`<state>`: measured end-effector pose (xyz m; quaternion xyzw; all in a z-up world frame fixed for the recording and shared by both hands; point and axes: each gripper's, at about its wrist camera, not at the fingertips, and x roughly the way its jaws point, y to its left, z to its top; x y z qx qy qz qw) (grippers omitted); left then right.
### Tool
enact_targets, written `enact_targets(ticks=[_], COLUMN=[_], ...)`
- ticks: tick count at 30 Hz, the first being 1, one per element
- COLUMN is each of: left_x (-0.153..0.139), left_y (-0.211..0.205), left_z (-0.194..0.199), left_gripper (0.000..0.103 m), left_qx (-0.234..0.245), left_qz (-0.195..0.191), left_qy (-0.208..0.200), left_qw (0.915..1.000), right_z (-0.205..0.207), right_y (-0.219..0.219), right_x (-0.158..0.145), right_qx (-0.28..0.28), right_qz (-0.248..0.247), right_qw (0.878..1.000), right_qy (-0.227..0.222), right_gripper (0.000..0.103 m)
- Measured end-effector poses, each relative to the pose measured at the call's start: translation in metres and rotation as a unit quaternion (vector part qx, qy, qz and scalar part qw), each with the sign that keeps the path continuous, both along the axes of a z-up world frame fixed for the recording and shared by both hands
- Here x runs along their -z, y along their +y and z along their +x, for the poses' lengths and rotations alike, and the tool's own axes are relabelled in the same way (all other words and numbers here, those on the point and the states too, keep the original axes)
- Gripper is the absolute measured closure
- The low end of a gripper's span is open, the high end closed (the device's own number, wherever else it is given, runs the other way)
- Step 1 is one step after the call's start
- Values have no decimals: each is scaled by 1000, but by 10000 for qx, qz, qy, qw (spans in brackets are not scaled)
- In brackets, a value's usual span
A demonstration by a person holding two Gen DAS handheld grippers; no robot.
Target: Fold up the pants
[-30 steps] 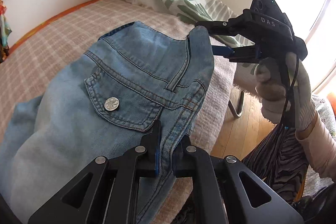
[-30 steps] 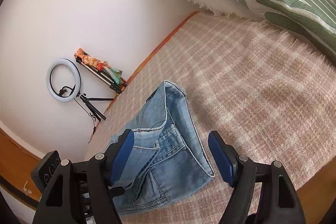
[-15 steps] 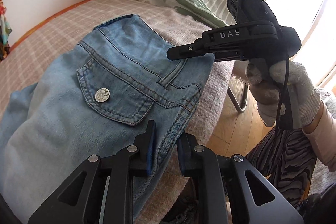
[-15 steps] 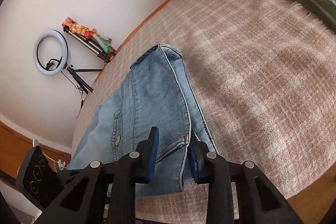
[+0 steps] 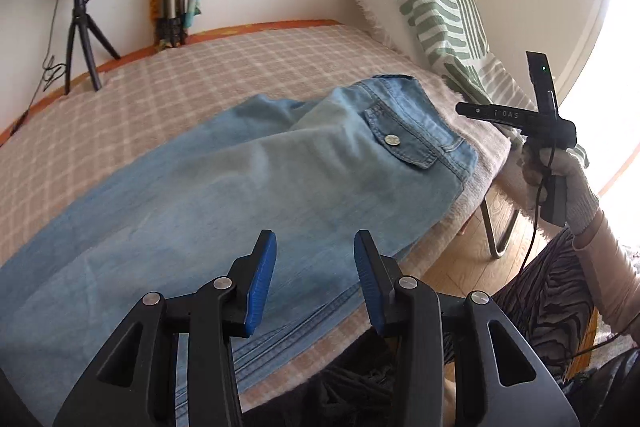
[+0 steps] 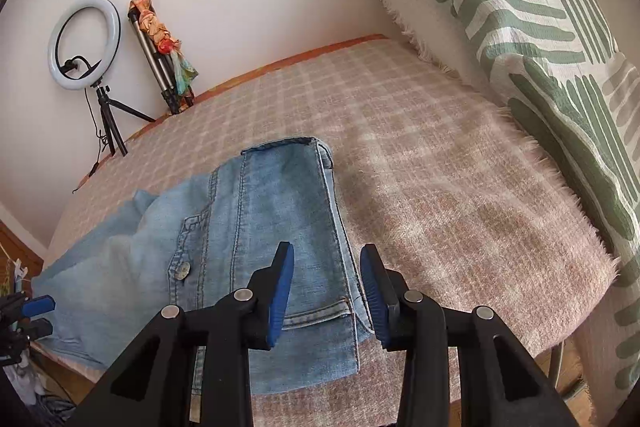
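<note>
Bed [image 6: 460,163] with checked blanket bearing light-blue denim pants [image 5: 240,195], laid flat along the near edge, waistband toward a green-striped pillow [image 6: 520,27]. Left gripper [image 5: 315,279] above the leg, its jaws just opening, parted, nothing between the pads. Right gripper [image 6: 327,291] above the waistband corner, likewise just opening, its pads clear of the denim. Pocket button [image 5: 391,140] faces upward.

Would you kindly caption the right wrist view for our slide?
Open right hand-held gripper above folded jeans on a checked blanket.
</note>
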<state>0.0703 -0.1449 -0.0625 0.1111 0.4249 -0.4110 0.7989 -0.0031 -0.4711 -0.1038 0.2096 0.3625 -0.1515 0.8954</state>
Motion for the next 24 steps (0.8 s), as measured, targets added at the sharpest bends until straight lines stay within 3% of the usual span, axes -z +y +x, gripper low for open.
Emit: enact_targets(ticks=[5,9,12,18,21,24], left_x=[6,18,33,55,59,64], left_y=[102,145,162,169,165,164], left_z=[16,7,3,9,7,13], left_gripper=[64,64,64,64,64,65], left_qx=[-1052,-1155,-944,-702,-499,-433], left_qz=[355,832,1173,1622,1795,1789], left_qy=[-20,-188,-95,-27,-199,-150], left_qw=[9938,9896,9885,9843,9823,9828], right_z=[37,64,77,80,76,78], right_y=[50,104,152,244,275,290], right_x=[-12,-14,-16,3,19,36], right_qx=[-939,-1992,-2872,-4394,-4894,-5071], right_qz=[38,222,261,-176,-687,-1121], right_qw=[9953,9794,9573,8974,8662,8480], right_qy=[-213,-234,-186,346,741,1054], right_gripper=[62,61,60,59,59,59])
